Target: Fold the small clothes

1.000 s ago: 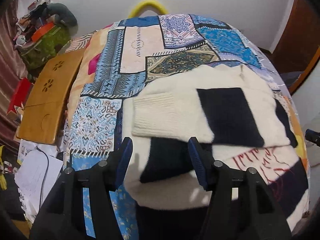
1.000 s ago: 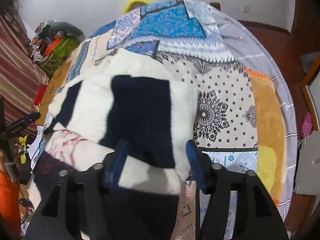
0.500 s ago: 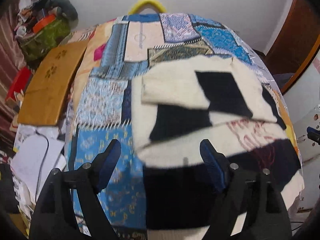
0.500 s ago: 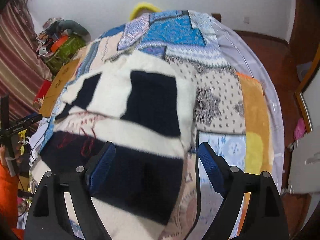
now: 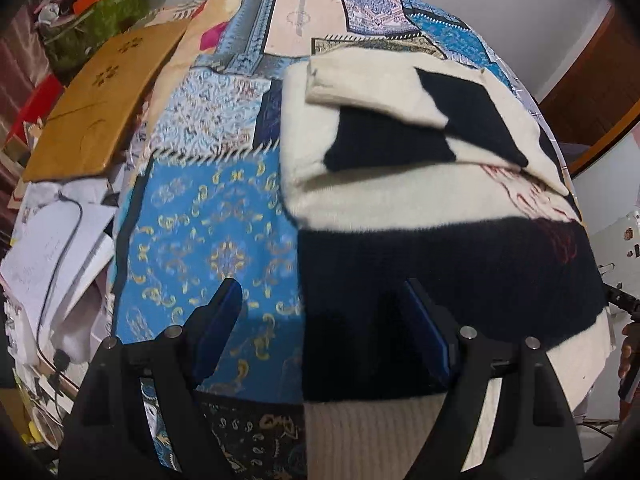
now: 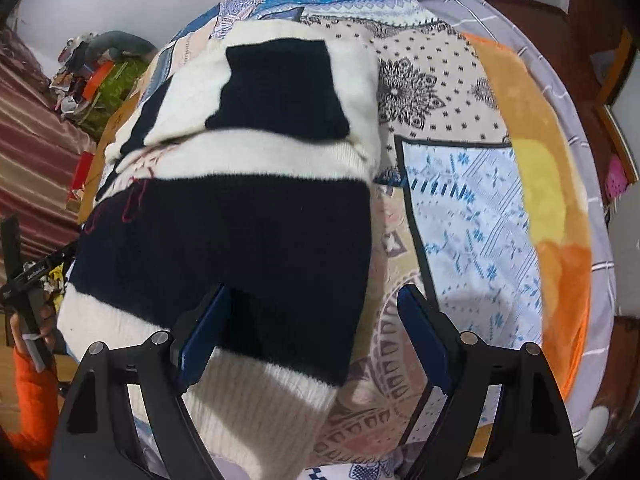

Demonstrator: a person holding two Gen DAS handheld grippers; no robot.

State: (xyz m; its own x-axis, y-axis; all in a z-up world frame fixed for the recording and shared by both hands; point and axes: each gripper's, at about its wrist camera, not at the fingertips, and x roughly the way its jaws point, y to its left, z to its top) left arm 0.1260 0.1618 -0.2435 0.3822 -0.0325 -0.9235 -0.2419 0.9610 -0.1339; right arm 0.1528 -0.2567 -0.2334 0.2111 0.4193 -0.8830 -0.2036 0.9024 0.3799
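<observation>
Over the near hem of the sweater [image 5: 420, 208], each side edge is straddled by the spread, empty left claw [image 5: 320, 332] and right claw [image 6: 312, 328].

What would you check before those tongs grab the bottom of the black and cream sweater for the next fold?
1. Left tongs open, nothing held: ok; they have just been opening.
2. Right tongs open, nothing held: ok; also just opened.
3. Sleeves folded in across the sweater: ok.
4. Each pair of tongs straddles a side edge near the ribbed hem: ok.
5. Sweater lies flat on the patchwork bedspread: ok.
6. Pads touching the fabric: cannot tell.
</observation>
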